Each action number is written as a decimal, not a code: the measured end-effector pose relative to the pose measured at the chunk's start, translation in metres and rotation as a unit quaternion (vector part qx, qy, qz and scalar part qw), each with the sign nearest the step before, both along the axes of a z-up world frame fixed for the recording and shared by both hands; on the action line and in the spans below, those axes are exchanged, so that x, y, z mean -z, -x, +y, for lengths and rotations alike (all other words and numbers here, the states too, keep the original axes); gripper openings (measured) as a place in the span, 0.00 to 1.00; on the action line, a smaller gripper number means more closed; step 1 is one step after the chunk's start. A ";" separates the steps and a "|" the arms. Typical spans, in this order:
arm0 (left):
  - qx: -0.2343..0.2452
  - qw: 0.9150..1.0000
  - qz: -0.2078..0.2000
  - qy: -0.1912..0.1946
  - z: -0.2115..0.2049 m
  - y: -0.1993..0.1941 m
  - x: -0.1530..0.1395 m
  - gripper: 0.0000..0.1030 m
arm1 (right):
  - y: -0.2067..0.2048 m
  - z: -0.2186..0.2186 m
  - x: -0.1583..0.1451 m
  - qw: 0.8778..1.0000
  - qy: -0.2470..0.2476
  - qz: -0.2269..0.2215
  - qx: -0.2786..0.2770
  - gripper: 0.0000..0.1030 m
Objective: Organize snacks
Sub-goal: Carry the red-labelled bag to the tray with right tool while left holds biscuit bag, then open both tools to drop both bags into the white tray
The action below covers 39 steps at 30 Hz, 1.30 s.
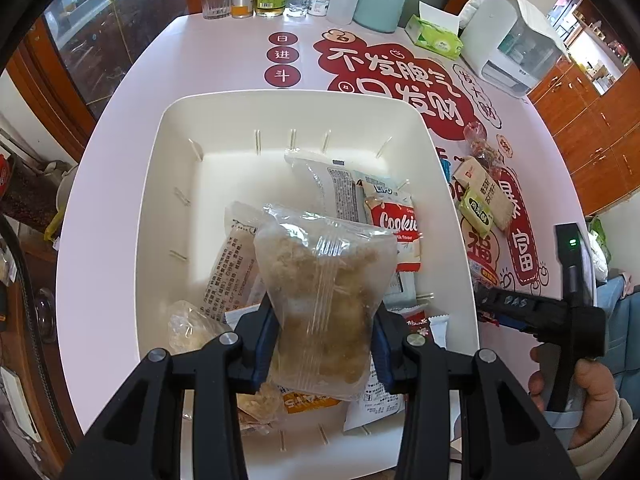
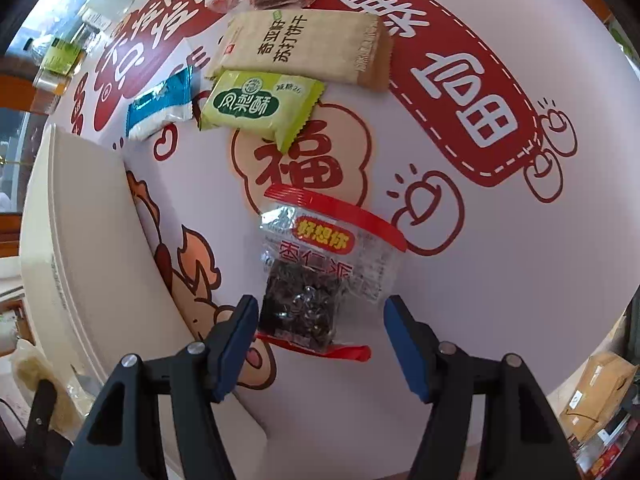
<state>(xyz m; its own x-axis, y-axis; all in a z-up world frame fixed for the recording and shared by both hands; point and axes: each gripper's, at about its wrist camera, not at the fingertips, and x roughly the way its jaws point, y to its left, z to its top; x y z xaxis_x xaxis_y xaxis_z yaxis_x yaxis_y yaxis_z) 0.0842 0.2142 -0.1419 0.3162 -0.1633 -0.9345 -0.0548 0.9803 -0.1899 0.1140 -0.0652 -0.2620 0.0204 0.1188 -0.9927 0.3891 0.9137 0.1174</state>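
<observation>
The left hand-held gripper (image 1: 324,344) was clamped on a clear pouch of floss-topped pastry (image 1: 324,292), held over the white bin (image 1: 120,240), where a Cookie packet (image 1: 398,226) and other snacks already lay. That pouch seemed ready to be let go into the bin. The right hand-held gripper (image 2: 320,340) stood spread wide around a red-edged date snack packet (image 2: 320,276) on the desk (image 2: 520,280), just beside the bin; its next move called for closing squarely on that crinkly wrapper.
</observation>
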 end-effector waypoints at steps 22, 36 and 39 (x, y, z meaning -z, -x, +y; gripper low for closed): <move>-0.011 1.000 -0.010 0.005 0.005 0.005 -0.007 0.38 | 0.035 0.044 -0.099 0.971 -0.013 -0.172 -0.168 0.53; -0.033 0.999 -0.039 -0.017 0.010 0.014 -0.046 0.39 | 0.055 0.106 -0.166 0.914 -0.070 -0.250 -0.312 0.54; -0.043 0.998 -0.042 -0.023 0.016 0.016 -0.051 0.39 | 0.057 0.114 -0.165 0.908 -0.085 -0.243 -0.329 0.54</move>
<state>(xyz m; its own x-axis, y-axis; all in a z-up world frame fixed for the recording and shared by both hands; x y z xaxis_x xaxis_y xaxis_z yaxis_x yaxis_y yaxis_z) 0.0681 0.2297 -0.0914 0.4054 -0.0901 -0.9097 -0.1248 0.9804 -0.1527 0.0567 0.0490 -0.0971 0.3210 0.4156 -0.8510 -0.3703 0.8821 0.2911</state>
